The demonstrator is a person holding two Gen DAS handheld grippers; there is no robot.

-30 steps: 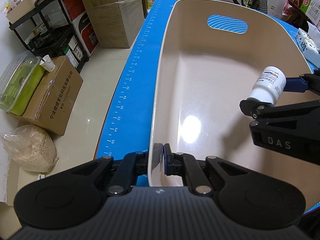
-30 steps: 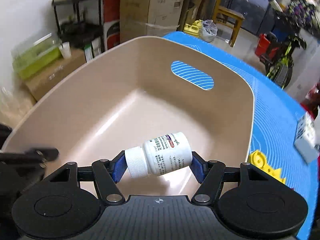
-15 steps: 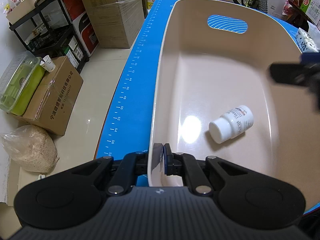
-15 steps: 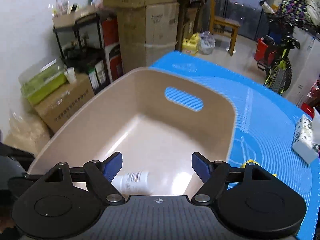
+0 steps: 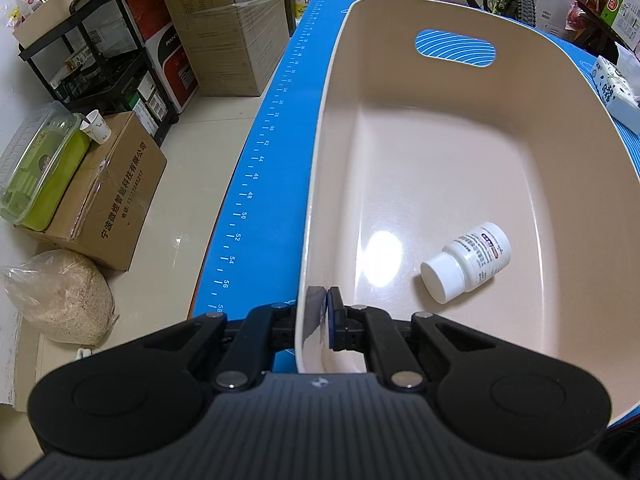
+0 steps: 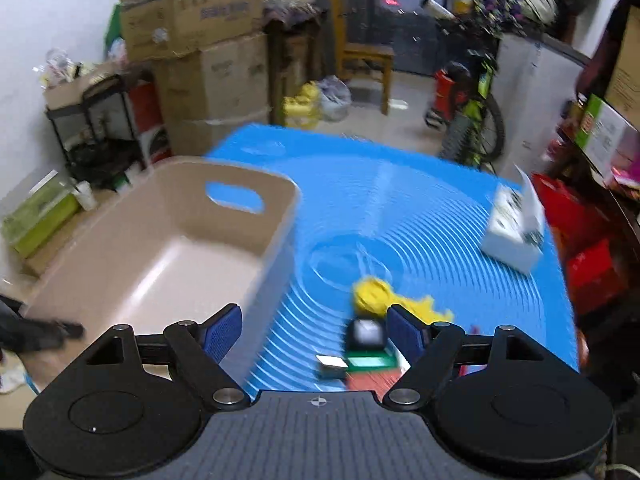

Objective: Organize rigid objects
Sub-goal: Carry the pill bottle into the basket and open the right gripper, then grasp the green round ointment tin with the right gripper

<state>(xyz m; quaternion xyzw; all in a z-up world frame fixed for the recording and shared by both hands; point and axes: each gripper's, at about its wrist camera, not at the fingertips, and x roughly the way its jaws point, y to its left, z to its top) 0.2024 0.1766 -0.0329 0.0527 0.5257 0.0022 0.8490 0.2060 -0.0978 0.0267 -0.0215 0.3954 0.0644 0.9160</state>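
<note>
Left gripper (image 5: 323,312): clamped on the near wall of the beige bin (image 5: 316,200), 1 pad on each side of the rim.
Bottle (image 5: 468,261): white, lying on its side on the bin floor, cap toward the camera, near the right wall.
Right gripper (image 6: 314,330): jaws apart and just been opening, nothing between them, over the blue mat (image 6: 420,208).
Mat clutter: a yellow item (image 6: 374,294), small boxes (image 6: 362,350) beside it; blurred.

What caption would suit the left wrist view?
Left tongs clamp the bin wall; a white bottle lies on its side inside.
</note>
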